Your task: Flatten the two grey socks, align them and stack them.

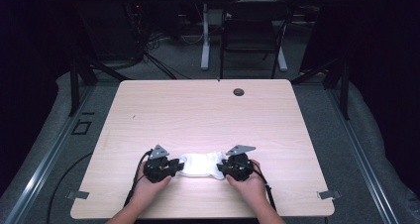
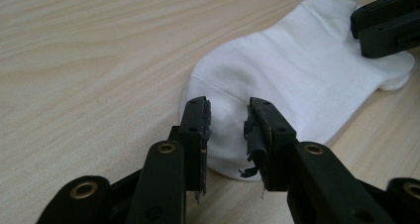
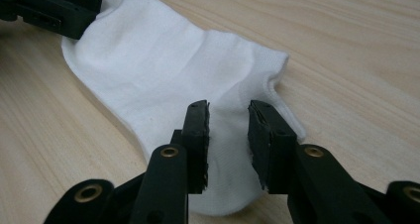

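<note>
A white cotton ankle sock (image 3: pixel 168 70) lies flat on the pale wood-grain table (image 3: pixel 346 45), running from about ten o'clock down to six. The right gripper (image 3: pixel 228 135) rises from six o'clock, its two black jaws standing apart over the sock's near end, white fabric showing in the gap. At eleven o'clock the other black gripper (image 3: pixel 54 8) sits at the sock's far end.

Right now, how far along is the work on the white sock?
Done: the white sock lies flat on the table. In hand: left tongs and right tongs stand open over opposite ends, gripping nothing. Left: closing on it and whatever handling follows.
</note>
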Demonstrator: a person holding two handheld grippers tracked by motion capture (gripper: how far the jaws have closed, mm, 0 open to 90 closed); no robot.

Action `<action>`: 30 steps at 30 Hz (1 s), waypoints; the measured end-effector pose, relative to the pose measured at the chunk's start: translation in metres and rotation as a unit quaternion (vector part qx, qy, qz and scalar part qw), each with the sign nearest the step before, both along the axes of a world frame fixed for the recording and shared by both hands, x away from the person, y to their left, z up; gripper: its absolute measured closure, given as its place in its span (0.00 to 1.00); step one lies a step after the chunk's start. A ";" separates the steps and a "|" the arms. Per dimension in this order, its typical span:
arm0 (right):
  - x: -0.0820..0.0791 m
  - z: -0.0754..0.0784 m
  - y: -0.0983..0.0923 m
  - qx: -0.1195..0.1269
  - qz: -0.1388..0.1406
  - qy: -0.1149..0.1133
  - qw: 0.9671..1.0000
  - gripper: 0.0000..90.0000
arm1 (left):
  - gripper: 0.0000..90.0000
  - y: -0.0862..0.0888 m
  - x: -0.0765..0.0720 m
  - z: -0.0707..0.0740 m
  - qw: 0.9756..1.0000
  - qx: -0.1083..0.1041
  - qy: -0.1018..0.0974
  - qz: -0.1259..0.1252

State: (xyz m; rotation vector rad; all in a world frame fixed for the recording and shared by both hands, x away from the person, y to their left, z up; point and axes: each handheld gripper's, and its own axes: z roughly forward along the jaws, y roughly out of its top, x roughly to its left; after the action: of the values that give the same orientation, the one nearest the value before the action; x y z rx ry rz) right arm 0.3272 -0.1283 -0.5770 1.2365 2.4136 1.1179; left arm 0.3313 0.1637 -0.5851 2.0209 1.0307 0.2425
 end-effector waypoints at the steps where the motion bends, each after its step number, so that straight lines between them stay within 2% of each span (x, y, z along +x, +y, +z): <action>1: 0.000 0.000 0.000 0.001 0.000 -0.001 1.000 0.77 | 0.77 0.000 0.000 0.000 1.000 0.000 0.000 0.001; 5: -0.001 0.000 0.000 0.005 -0.003 -0.001 1.000 0.75 | 0.77 -0.001 -0.001 0.000 1.000 0.000 0.000 0.002; 11: -0.004 0.001 0.002 0.000 -0.002 -0.010 1.000 0.71 | 0.69 0.000 0.000 0.003 1.000 -0.009 0.009 0.004; 16: -0.009 0.008 0.001 0.006 0.003 -0.024 1.000 0.64 | 0.58 0.003 -0.002 0.007 1.000 -0.018 -0.003 0.007; 20: -0.014 0.014 -0.001 0.001 0.005 -0.032 0.999 0.61 | 0.54 0.005 -0.005 0.014 1.000 -0.012 -0.011 0.005; 24: -0.018 0.021 -0.006 -0.002 0.005 -0.039 0.999 0.58 | 0.52 0.010 -0.008 0.021 1.000 -0.009 -0.025 0.002; 28: -0.022 0.031 -0.013 -0.009 -0.005 -0.051 0.999 0.56 | 0.52 0.015 -0.012 0.028 1.000 -0.007 -0.023 -0.001; 30: -0.026 0.036 -0.018 0.005 -0.012 -0.049 0.999 0.55 | 0.52 0.017 -0.014 0.032 1.000 -0.017 -0.023 -0.006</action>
State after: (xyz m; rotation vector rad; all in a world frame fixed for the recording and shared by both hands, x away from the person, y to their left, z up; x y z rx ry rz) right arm 0.3015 -0.1464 -0.5409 1.1809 2.3186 1.1572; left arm 0.3177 0.1808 -0.5529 1.9819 0.9883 0.2628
